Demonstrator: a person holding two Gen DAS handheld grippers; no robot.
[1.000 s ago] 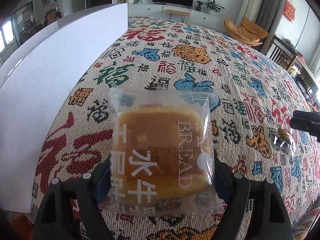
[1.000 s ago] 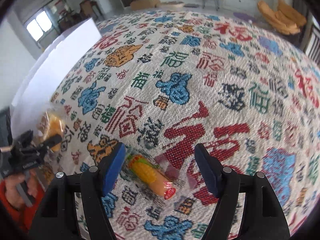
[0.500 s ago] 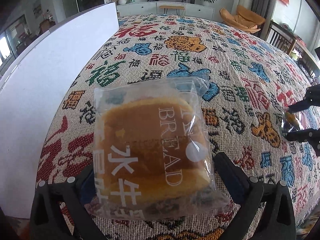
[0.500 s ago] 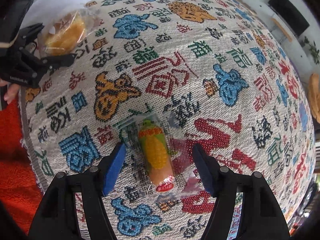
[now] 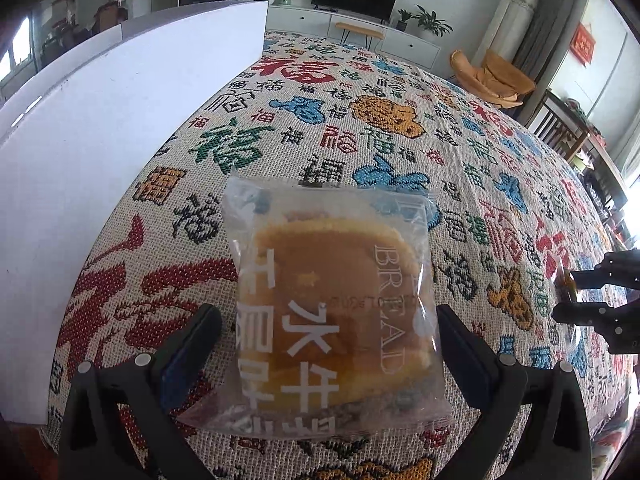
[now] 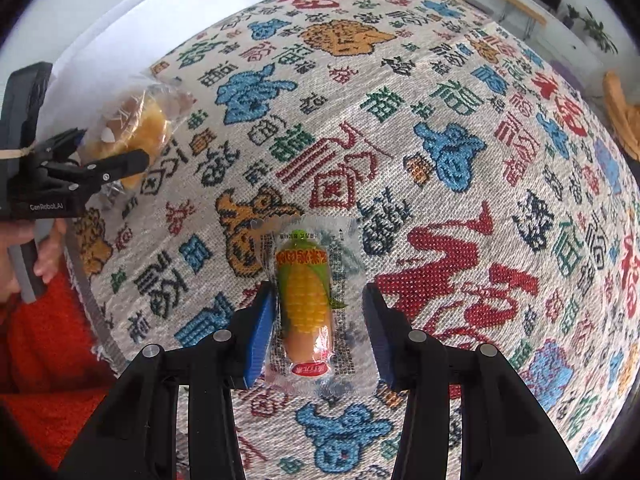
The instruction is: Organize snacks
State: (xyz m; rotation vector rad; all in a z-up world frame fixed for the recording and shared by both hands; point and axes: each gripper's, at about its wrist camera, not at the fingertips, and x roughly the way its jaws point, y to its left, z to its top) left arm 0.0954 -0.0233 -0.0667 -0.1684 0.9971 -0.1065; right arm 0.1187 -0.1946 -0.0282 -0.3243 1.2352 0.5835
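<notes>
The left tool (image 5: pixel 328 344) stands with its 2 fingers wide apart, 1 on each side of the bread packet (image 5: pixel 332 316), and neither pad touches the wrapper; its jaws were opening a moment ago and are now at their widest. The bread packet lies flat on the patterned cloth (image 5: pixel 360 128) of the worktop, near the close edge, with a golden bun showing through clear plastic printed in white letters. A tall white board (image 5: pixel 132 128) stands along the left side of the worktop, just beside the bread.

The right tool (image 6: pixel 320 324) points steeply down over the corn sausage packet (image 6: pixel 306 300), which lies lengthwise between its 2 blue pads. Its jaws have just been closing: the left pad is against the edge of the wrapper, the right pad is still a little apart, so nothing is clamped yet. The sausage packet rests on the same cloth, well to the right of the bread.

In the right wrist view a hand (image 6: pixel 24 256) grips the left tool's handle at the near left, above a red sleeve (image 6: pixel 44 360)
</notes>
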